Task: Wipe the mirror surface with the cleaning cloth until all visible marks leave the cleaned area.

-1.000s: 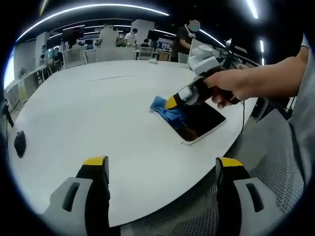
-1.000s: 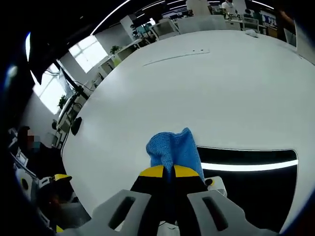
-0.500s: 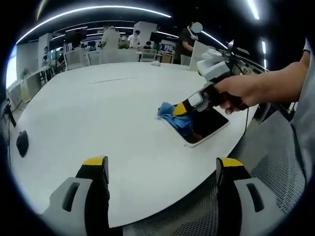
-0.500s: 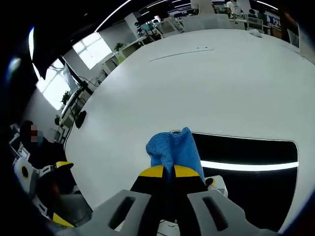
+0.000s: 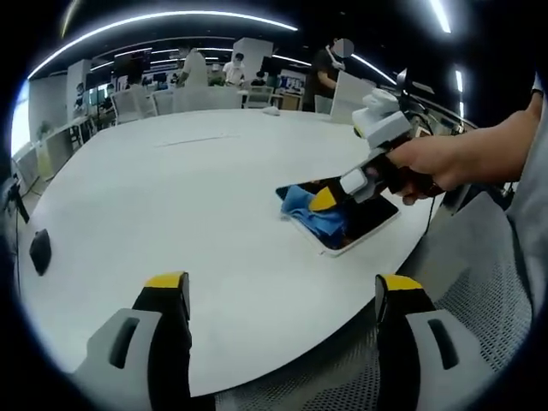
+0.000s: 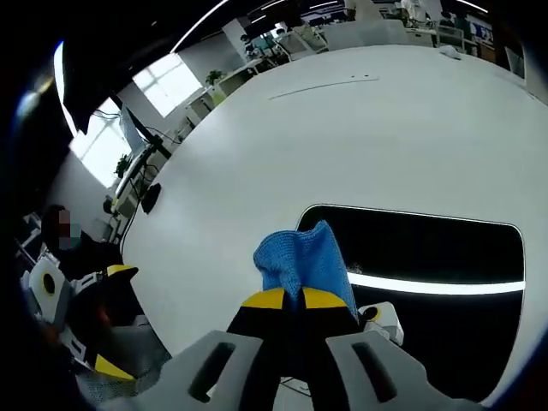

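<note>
A flat, white-framed dark mirror (image 6: 428,257) (image 5: 364,218) lies on the round white table (image 5: 171,188) near its right edge. My right gripper (image 6: 297,299) (image 5: 325,199) is shut on a blue cleaning cloth (image 6: 306,257) (image 5: 310,214) and presses it onto the mirror's left end. A bright light streak reflects across the glass. My left gripper (image 5: 282,287) hangs open over the table's near edge, well short of the mirror, with nothing between its fingers.
A small black object (image 5: 38,250) lies at the table's left edge. A person's hand and forearm (image 5: 462,158) hold the right gripper. Mesh chair seats (image 5: 488,282) stand at the table's near right. Desks and people fill the room's far side.
The right gripper has slid the blue cloth further onto the mirror, away from its left edge. The left gripper has stayed almost still.
</note>
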`<state>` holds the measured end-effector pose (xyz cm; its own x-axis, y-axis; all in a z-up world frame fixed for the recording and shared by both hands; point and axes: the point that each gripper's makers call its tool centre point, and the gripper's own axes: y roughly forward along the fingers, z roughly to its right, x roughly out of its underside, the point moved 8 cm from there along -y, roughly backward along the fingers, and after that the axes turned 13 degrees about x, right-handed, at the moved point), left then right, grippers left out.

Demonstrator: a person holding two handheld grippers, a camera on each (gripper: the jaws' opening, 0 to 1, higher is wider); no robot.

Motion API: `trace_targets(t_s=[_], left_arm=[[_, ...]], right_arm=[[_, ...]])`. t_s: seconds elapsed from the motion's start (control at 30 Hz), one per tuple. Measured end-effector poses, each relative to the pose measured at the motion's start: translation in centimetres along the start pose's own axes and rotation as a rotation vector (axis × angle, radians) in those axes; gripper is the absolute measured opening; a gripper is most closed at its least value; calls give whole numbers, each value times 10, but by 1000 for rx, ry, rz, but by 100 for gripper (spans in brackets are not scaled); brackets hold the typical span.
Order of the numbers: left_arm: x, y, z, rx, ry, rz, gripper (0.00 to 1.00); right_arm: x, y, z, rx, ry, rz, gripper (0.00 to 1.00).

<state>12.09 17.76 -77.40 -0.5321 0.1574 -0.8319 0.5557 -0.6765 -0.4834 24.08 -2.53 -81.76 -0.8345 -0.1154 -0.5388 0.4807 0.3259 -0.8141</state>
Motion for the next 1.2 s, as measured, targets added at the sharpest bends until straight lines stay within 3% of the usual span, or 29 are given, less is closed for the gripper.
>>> trace_targets(t_s=[0.4, 0.63, 1.2], left_arm=[[0, 1, 3, 2, -1, -12, 89], [0, 1, 3, 2, -1, -11, 89], [-1, 0, 2, -1, 2, -10, 88]], right_arm=[[0, 6, 11, -8, 16, 8, 0], [2, -1, 13, -6, -3, 32, 0], [1, -3, 41, 4, 30, 58, 1]])
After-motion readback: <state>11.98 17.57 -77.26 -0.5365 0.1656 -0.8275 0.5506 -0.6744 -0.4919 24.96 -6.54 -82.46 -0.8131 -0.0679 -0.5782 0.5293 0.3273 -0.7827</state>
